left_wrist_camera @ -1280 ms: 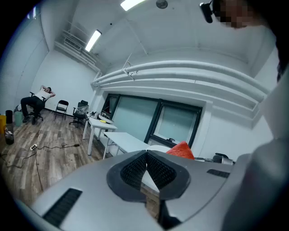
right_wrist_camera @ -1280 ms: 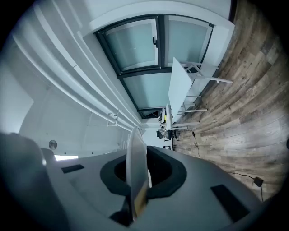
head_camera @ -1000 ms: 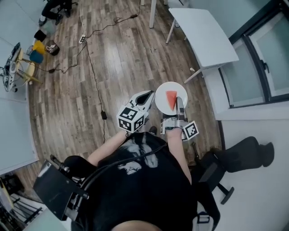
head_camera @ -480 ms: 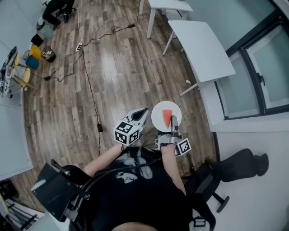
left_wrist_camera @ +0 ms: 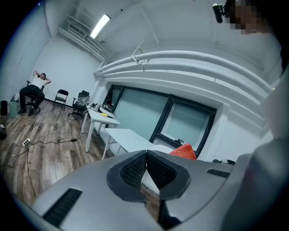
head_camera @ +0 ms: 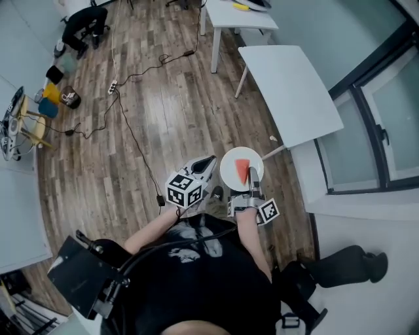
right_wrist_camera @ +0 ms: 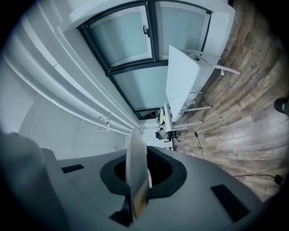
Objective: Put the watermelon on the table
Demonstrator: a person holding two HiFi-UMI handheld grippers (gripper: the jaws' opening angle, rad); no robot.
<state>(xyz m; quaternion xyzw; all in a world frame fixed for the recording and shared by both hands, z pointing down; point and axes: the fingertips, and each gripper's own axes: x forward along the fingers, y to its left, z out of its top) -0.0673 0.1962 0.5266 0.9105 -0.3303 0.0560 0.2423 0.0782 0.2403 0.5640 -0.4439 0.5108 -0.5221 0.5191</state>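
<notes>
A red watermelon wedge (head_camera: 243, 170) lies on a round white plate (head_camera: 230, 169) that is carried in the air over the wooden floor. My right gripper (head_camera: 253, 178) is shut on the plate's near rim; in the right gripper view the plate (right_wrist_camera: 136, 168) stands edge-on between the pads. My left gripper (head_camera: 209, 163) hangs just left of the plate, shut and empty, its pads meeting at the tip (left_wrist_camera: 146, 155). Past it show the watermelon (left_wrist_camera: 184, 150) and the plate (left_wrist_camera: 159, 148). The white table (head_camera: 289, 86) stands ahead and to the right, apart from the plate.
A second white table (head_camera: 239, 11) with small items stands farther back. Cables (head_camera: 129, 124) and a power strip trail over the floor at the left. A seated person (head_camera: 82, 23) is at the far left corner. A window wall (head_camera: 383, 124) runs along the right, with a black chair (head_camera: 350, 268) below it.
The person has walked forward over the floor with the plate, and the white table has drawn closer. Both grippers kept their places beside and on the plate.
</notes>
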